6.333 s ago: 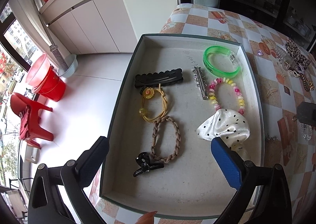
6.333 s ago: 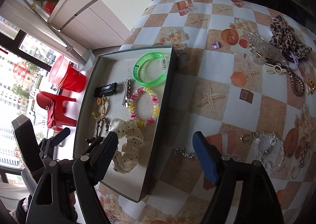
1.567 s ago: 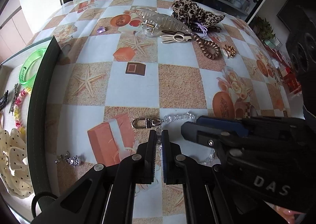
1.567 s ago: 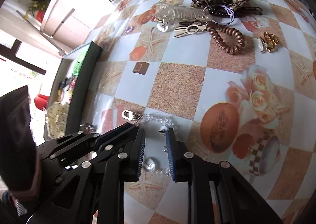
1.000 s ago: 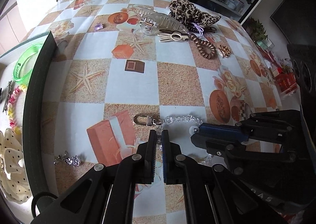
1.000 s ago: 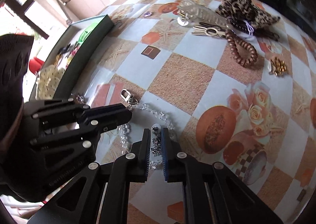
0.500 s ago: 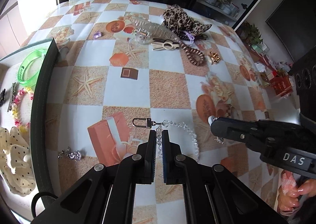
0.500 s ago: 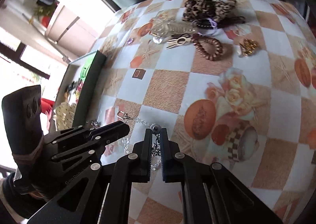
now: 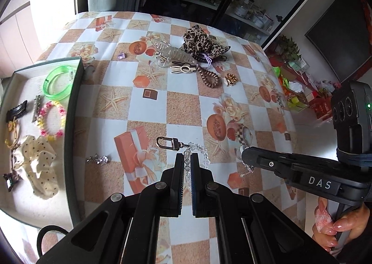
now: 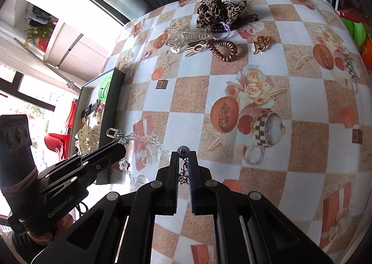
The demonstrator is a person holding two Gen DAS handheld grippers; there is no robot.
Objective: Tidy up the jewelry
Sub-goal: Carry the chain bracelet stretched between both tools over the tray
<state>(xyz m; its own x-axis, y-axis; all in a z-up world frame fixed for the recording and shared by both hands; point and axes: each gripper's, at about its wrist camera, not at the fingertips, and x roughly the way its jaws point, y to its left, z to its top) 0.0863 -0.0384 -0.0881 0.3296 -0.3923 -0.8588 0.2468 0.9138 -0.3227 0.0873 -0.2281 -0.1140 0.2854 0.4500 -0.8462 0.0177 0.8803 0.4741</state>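
Both tongs pinch one clear bead chain above the checked tablecloth.

The left gripper (image 9: 185,159) has its jaws closed on the bead chain (image 9: 197,150) just behind its silver clasp (image 9: 167,143), which sticks out at 11 o'clock from the tips. The right gripper (image 10: 183,155) is clamped, jaws nearly together, on a small dark chain piece with a round bead (image 10: 182,150) at the tips; the clear beads run from there toward 10 o'clock to the left gripper. The tray (image 9: 73,110) sits at 9 o'clock in the left wrist view, holding a green bangle (image 9: 57,83), a pink-and-yellow bracelet (image 9: 52,119) and a dotted scrunchie (image 9: 38,161). At 12 o'clock on the table (image 9: 148,110) lie a leopard scrunchie (image 9: 202,41) and a brown coil tie (image 9: 209,77).
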